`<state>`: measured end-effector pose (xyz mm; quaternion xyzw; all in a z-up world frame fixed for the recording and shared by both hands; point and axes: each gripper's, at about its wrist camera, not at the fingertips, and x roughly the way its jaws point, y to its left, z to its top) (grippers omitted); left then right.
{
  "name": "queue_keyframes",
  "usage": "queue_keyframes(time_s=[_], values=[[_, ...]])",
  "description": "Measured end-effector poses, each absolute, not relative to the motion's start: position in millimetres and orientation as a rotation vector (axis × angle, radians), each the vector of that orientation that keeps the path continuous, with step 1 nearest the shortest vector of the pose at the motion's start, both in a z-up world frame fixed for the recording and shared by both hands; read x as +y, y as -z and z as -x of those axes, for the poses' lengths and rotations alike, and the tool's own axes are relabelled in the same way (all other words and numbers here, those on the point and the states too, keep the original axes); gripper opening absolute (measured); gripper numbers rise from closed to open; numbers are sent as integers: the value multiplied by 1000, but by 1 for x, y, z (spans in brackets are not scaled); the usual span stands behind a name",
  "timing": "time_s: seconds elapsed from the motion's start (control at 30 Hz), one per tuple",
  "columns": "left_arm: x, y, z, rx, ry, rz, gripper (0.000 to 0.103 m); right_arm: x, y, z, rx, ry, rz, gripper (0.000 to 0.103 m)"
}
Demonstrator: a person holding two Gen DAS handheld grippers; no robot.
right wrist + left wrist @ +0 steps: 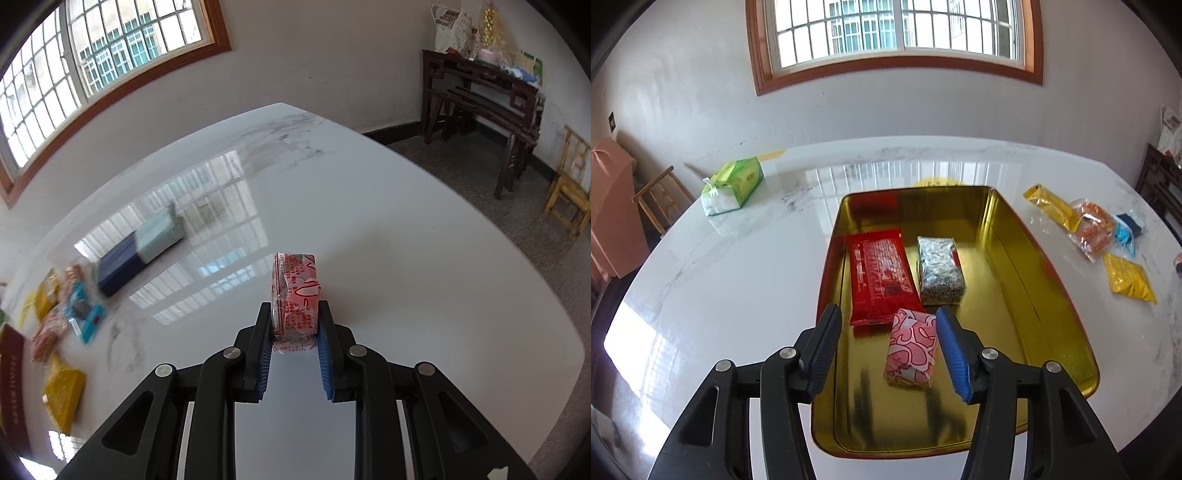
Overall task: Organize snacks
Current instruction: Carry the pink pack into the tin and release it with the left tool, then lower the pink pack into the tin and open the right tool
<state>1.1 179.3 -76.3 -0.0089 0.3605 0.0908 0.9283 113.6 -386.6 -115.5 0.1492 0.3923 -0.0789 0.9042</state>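
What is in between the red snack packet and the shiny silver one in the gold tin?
Nothing. In the left wrist view, only a bare strip of the gold tin floor separates the red packet from the silver packet. The pink heart packet lies nearer the camera.

This is a lived-in room of a home, plain and a little old-fashioned. A wide window [897,33] with a brown wooden frame and white bars is set in a scuffed whitewashed wall. A glossy marble-patterned desk [738,266] carries a green pack of tissues [733,186] and a gold tin tray [1015,258] with wrapped snacks. A dark carved wooden side table [484,96] stands against the far wall, piled with newspaper and bags, and a small bamboo chair [569,184] sits near it on the speckled grey floor [461,173].
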Motion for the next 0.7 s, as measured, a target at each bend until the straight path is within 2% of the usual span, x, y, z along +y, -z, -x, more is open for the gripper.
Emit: queue_keyframes(time_s=[0.4, 0.7], values=[[174, 73, 11, 741, -145, 78, 55, -359, 107, -83, 820, -37, -461, 20], [182, 73, 19, 760, -136, 154, 55, -237, 50, -91, 787, -394, -380, 20]])
